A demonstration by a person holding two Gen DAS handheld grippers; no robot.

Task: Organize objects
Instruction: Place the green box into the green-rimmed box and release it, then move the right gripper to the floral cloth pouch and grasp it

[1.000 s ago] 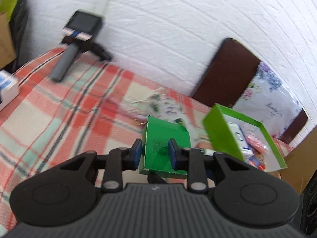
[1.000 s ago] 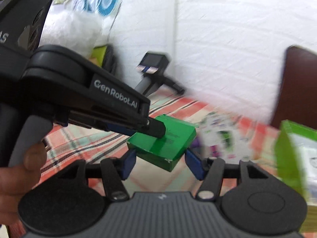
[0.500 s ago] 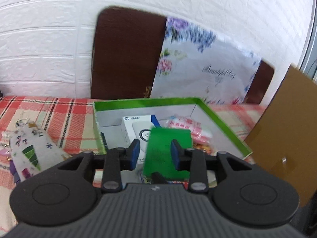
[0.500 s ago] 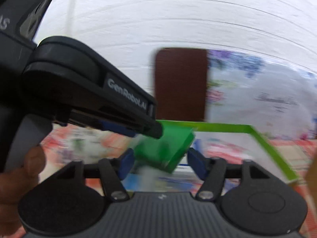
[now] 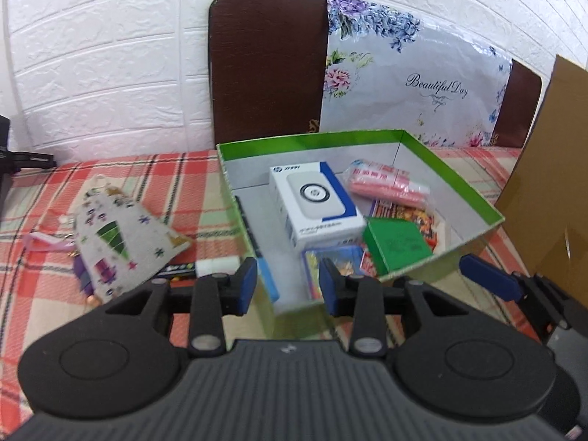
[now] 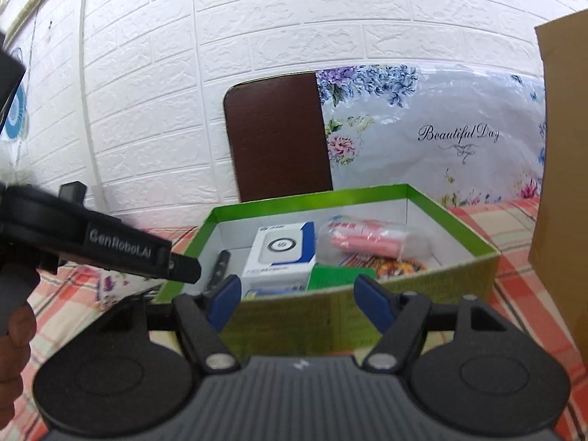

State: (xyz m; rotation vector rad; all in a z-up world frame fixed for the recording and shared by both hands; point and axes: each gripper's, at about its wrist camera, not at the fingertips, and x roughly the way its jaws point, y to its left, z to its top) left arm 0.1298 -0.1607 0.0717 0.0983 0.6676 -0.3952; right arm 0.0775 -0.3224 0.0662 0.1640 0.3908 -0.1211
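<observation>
Both grippers stand open and hold nothing: the left gripper (image 5: 287, 286) has its jaws a moderate way apart over the near wall of the green box (image 5: 474, 198), and the right gripper (image 6: 299, 299) is spread wider just outside that wall. The small green carton (image 5: 397, 244) lies inside the box at about one o'clock from the left fingers. The patterned pouch (image 5: 121, 235) lies loose on the checked cloth (image 5: 29, 308) at ten o'clock, its long axis running from near left toward far right, so the left gripper looks better placed for it.
</observation>
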